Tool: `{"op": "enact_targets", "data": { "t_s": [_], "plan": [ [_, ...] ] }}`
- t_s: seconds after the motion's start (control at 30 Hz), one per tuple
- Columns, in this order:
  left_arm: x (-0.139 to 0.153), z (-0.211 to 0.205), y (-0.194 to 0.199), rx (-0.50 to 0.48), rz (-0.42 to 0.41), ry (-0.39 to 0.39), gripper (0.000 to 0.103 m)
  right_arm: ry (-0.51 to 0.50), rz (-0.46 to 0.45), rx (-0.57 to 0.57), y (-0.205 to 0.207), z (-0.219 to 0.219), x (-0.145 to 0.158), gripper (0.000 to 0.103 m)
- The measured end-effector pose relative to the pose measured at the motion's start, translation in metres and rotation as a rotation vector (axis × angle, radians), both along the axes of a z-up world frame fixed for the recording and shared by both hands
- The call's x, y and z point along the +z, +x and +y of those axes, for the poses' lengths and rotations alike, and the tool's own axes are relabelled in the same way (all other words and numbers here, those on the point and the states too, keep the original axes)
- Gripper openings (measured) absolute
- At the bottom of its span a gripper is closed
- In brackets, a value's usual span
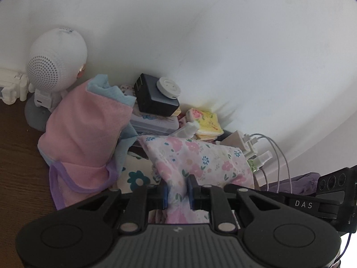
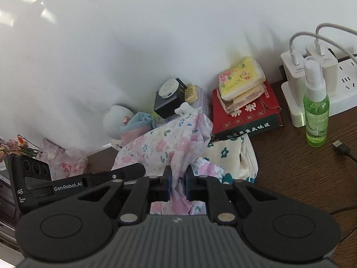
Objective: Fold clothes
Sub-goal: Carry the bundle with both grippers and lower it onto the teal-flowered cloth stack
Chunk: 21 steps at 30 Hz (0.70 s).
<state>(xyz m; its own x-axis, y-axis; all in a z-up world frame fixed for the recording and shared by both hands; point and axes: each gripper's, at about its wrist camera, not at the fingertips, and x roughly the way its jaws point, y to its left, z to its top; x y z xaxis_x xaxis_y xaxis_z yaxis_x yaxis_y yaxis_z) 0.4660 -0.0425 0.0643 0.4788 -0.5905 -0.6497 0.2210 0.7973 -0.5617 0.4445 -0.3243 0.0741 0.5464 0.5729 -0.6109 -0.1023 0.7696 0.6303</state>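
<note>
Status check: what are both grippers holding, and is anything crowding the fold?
Left gripper and right gripper both shut on the floral cloth. Cloth bunched, not yet folded. Pink towel and spray bottle crowd it.

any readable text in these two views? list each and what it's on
"DAS": arm of the right gripper, seen from the left wrist.
"GenRobot.AI": arm of the left gripper, seen from the right wrist.
"100W": white charger; small, roughly legible.
Chinese characters on the red box: visible, not read here.
Green spray bottle label and yellow tissue pack: too small or blurred.
</note>
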Motion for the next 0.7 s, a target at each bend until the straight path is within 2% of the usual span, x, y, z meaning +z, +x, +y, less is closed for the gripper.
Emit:
{"op": "enact_targets", "data": {
  "t_s": [0.13, 0.2, 0.23, 0.27, 0.3, 0.33, 0.4, 0.47, 0.5, 0.57, 0.6, 0.67, 0.7],
  "plan": [
    [-0.014, -0.002, 0.005, 0.006, -0.010, 0.023, 0.017, -0.011, 0.035, -0.016, 0.011, 0.001, -0.025, 0.011],
    [-0.018, -0.004, 0.004, 0.020, -0.020, 0.017, 0.019, -0.009, 0.031, -0.037, 0.012, -0.001, -0.030, 0.017],
    [-0.018, -0.006, 0.002, 0.019, -0.035, 0.039, 0.024, -0.022, 0.017, -0.048, 0.012, -0.002, -0.031, 0.019],
    [-0.017, -0.008, 0.000, 0.024, -0.056, 0.065, 0.029, -0.035, 0.007, -0.057, 0.010, -0.002, -0.031, 0.026],
    [-0.015, -0.006, -0.003, 0.023, -0.072, 0.089, 0.045, -0.053, -0.007, -0.061, 0.008, -0.002, -0.030, 0.032],
    [-0.012, -0.005, -0.005, 0.023, -0.088, 0.113, 0.053, -0.078, -0.026, -0.057, 0.004, -0.001, -0.027, 0.035],
    [0.003, 0.001, -0.019, 0.041, -0.170, 0.192, 0.052, -0.156, -0.097, -0.055, -0.007, 0.000, -0.012, 0.040],
    [0.026, 0.004, -0.038, 0.066, -0.305, 0.244, 0.052, -0.292, -0.229, -0.088, -0.024, 0.005, 0.012, 0.039],
    [0.040, 0.003, -0.049, 0.083, -0.391, 0.257, 0.051, -0.357, -0.306, -0.100, -0.032, 0.009, 0.024, 0.033],
    [0.055, -0.010, -0.063, 0.075, -0.491, 0.261, 0.048, -0.411, -0.405, -0.089, -0.039, 0.022, 0.035, 0.014],
    [0.060, -0.019, -0.068, 0.061, -0.531, 0.262, 0.044, -0.422, -0.441, -0.076, -0.040, 0.030, 0.037, 0.013],
    [0.052, -0.043, -0.064, -0.008, -0.540, 0.298, 0.029, -0.440, -0.473, -0.030, -0.035, 0.049, 0.030, 0.011],
    [0.042, -0.052, -0.060, -0.012, -0.530, 0.344, 0.016, -0.434, -0.460, -0.023, -0.028, 0.055, 0.021, 0.010]
  ]
}}
